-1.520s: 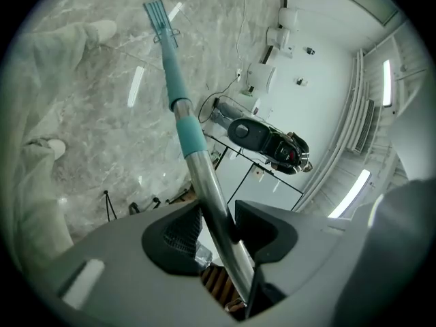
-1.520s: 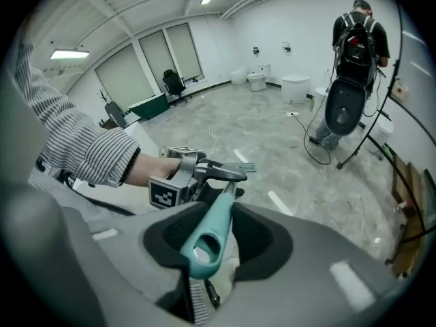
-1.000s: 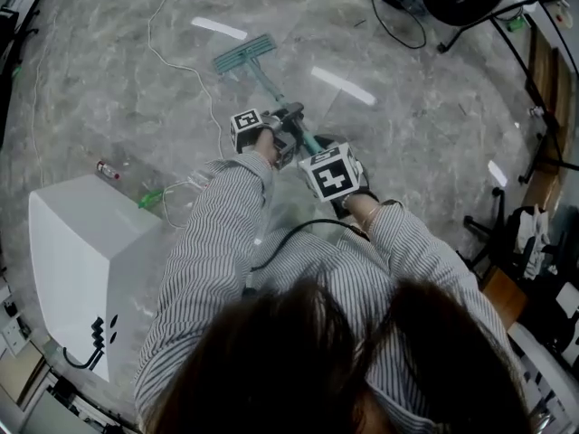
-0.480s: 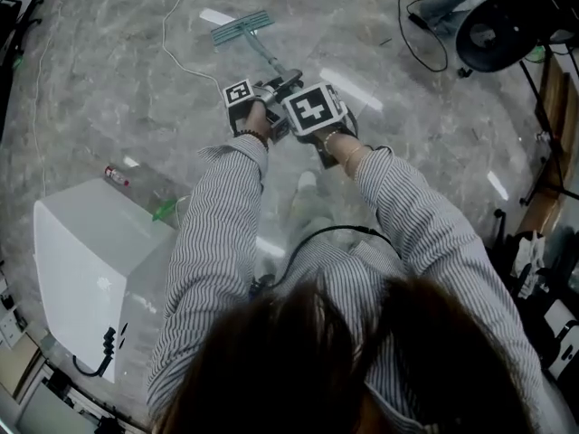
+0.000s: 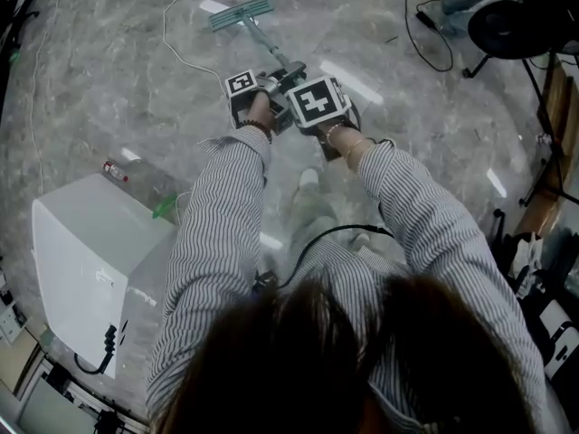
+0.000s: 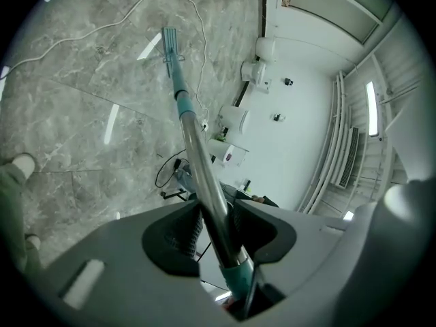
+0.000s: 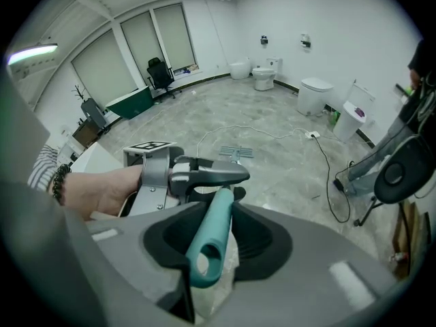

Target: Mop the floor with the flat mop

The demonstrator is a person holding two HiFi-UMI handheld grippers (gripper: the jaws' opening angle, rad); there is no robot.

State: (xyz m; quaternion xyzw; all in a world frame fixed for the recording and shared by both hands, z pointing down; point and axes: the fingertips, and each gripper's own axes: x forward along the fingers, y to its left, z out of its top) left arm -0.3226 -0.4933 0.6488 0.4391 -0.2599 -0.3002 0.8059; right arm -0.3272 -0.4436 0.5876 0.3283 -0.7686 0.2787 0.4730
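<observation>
The flat mop has a teal head [image 5: 240, 13] lying on the grey marble floor far ahead and a metal pole [image 5: 262, 43] running back to my hands. My left gripper [image 5: 271, 84] is shut on the pole [image 6: 204, 176], which runs between its jaws down to the mop head [image 6: 169, 43]. Just behind it, my right gripper [image 5: 298, 89] is shut on the teal handle end [image 7: 211, 234]. In the right gripper view the left gripper [image 7: 197, 176] sits directly ahead, with the mop head [image 7: 235, 152] beyond it.
A white box [image 5: 81, 260] stands at my left with a small red-capped bottle [image 5: 114, 171] beside it. A white cord [image 5: 172, 43] snakes across the floor left of the mop. Black cables and a fan stand [image 5: 520, 21] crowd the upper right. Toilets [image 7: 317, 94] line the far wall.
The mop head has slid farther away across the floor. Both grippers have pushed forward and closed up together, with my arms stretched out.
</observation>
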